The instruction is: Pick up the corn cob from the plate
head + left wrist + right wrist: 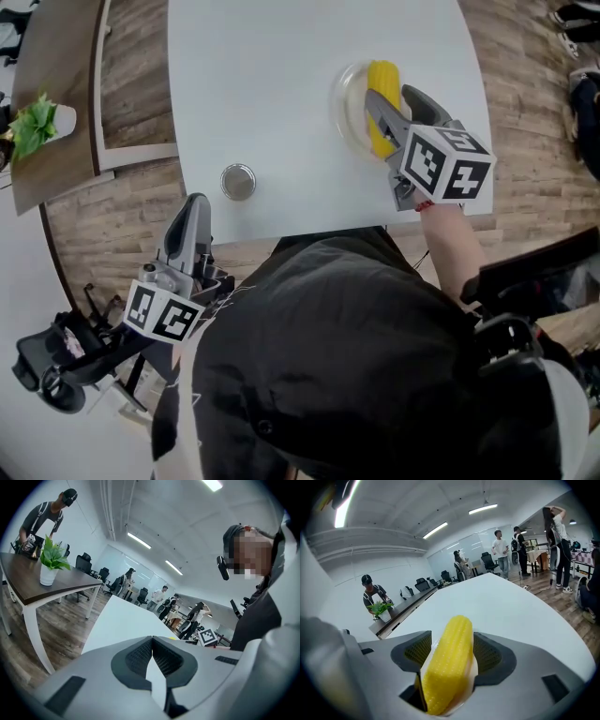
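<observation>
As the corn cob (445, 672) lies lengthwise between our wide-spread right tongs (452, 637), we need only squeeze, our left tongs (151, 639) hanging closed well apart.

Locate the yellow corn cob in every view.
Head view: yellow corn cob at upper right, on the round pale plate.
Left gripper view: not clearly in it.
Right gripper view: bottom centre.
Shared landmark: green potted plant.
</observation>
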### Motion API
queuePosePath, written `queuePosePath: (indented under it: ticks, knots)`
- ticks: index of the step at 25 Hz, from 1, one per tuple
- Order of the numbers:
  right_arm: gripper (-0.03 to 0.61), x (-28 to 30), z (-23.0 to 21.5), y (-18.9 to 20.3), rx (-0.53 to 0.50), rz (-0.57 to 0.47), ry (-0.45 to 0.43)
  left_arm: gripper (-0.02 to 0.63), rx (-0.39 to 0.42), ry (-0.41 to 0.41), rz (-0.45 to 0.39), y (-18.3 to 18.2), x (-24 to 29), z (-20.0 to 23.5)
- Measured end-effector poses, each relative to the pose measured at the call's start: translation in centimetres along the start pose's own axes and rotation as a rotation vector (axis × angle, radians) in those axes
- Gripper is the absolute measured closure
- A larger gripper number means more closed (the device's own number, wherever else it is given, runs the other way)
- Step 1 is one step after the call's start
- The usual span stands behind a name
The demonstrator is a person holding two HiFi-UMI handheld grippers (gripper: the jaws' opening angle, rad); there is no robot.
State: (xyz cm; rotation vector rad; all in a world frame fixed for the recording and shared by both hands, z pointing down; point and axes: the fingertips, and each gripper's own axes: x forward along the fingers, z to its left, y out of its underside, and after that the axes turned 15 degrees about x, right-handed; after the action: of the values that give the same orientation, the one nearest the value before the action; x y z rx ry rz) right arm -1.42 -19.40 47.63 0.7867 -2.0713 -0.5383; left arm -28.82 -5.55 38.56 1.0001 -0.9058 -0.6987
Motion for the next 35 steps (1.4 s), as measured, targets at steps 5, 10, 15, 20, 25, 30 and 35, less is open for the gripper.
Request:
queuePosePath:
  ticks: [5, 10, 15, 20, 25, 30, 35]
  knots:
    - [0.308, 0.5, 0.1, 0.7, 0.002, 0.034, -0.001, 0.599, -0.007, -0.009, 0.000, 0.3, -0.4, 0.0]
    - [0.307, 0.6, 0.1, 1.0, -0.008, 0.036, -0.009, 0.600, -0.008, -0.015, 0.001, 0.5, -0.7, 0.1]
    - [0.308, 0.6, 0.0, 0.9, -0.037, 0.046, -0.008, 0.600, -0.013, -0.028, -0.009, 0.2, -0.7, 0.5]
    - [0.308, 0.7, -0.1, 0.9, -0.069, 0.061, -0.010, 0.600, -0.021, -0.025, -0.008, 0.4, -0.4, 0.5]
    - [0.307, 0.9, 0.1, 0.8, -0.113, 0.090, -0.018, 0.600, -0.023, -0.023, -0.009, 0.4, -0.1, 0.4]
    - [0.307, 1.2, 0.1, 1.1, -0.126, 0.107, -0.013, 0.598, -0.020, -0.020, -0.005, 0.4, 0.1, 0.5]
    - [0.307, 1.4, 0.0, 1.0, -0.134, 0.106, -0.022, 0.600, -0.026, -0.029, -0.004, 0.7, 0.2, 0.4]
